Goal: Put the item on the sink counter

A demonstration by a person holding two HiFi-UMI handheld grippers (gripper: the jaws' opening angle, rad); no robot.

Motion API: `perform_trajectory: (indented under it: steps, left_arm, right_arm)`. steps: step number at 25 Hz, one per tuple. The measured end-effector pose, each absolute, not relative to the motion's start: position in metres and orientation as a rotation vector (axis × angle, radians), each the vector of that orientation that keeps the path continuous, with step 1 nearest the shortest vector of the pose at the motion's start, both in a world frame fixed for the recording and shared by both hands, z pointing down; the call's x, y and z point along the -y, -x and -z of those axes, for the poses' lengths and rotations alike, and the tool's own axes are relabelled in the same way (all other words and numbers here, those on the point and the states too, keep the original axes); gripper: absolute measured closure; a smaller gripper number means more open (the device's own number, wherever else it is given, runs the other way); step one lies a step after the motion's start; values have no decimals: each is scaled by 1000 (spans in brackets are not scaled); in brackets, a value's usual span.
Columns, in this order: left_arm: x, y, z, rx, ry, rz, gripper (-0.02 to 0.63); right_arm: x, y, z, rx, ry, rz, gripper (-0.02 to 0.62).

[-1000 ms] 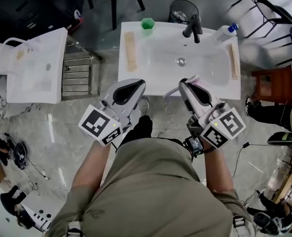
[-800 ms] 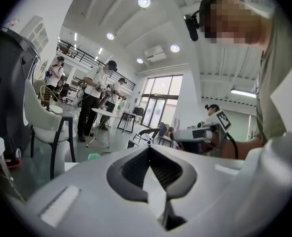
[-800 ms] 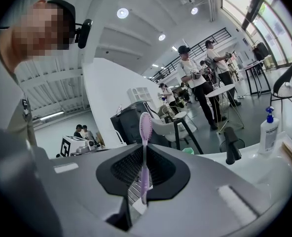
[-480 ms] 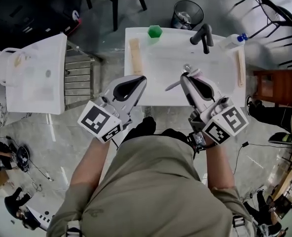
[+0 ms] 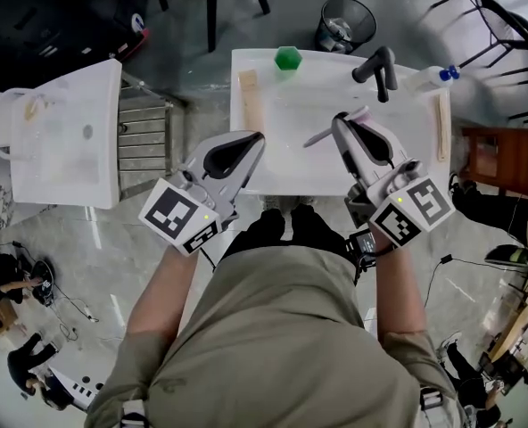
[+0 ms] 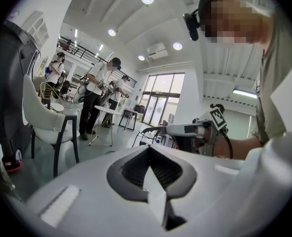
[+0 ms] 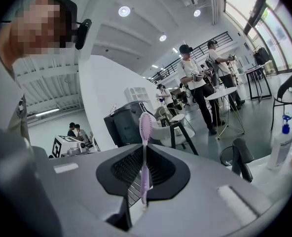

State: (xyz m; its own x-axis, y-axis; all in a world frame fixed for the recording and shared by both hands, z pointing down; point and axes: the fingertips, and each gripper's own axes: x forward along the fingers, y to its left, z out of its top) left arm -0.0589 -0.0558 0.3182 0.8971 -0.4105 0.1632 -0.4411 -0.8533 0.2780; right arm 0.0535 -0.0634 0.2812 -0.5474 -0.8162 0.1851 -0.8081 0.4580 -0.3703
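A pale pink toothbrush (image 5: 334, 131) is clamped crosswise in my right gripper (image 5: 343, 123), which hovers over the white sink basin (image 5: 291, 123), just short of the black faucet (image 5: 377, 67). In the right gripper view the toothbrush (image 7: 144, 152) stands upright between the shut jaws, its brush head above the fingertips. My left gripper (image 5: 253, 139) is shut on nothing and hangs over the sink's front left edge, near a wooden strip (image 5: 250, 102). In the left gripper view its jaws (image 6: 150, 151) meet with no gap.
On the sink counter stand a green cup (image 5: 288, 58) at the back left, a blue-capped bottle (image 5: 430, 78) at the back right and a second wooden strip (image 5: 442, 125). A black bin (image 5: 345, 21) stands behind. A second white sink (image 5: 68, 132) and metal rack (image 5: 144, 141) are left, an orange stool (image 5: 489, 157) right.
Both grippers have moved forward relative to the sink. The right one, still holding the toothbrush, went from the front rim to over the basin.
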Motion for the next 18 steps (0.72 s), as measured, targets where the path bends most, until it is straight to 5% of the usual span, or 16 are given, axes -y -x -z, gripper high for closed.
perform_trajectory:
  steps: [18]
  left_arm:
    - [82,48,-336,728,-2682,-185,600]
  right_arm:
    - [126,-57,-302,-2741,1375,702,563]
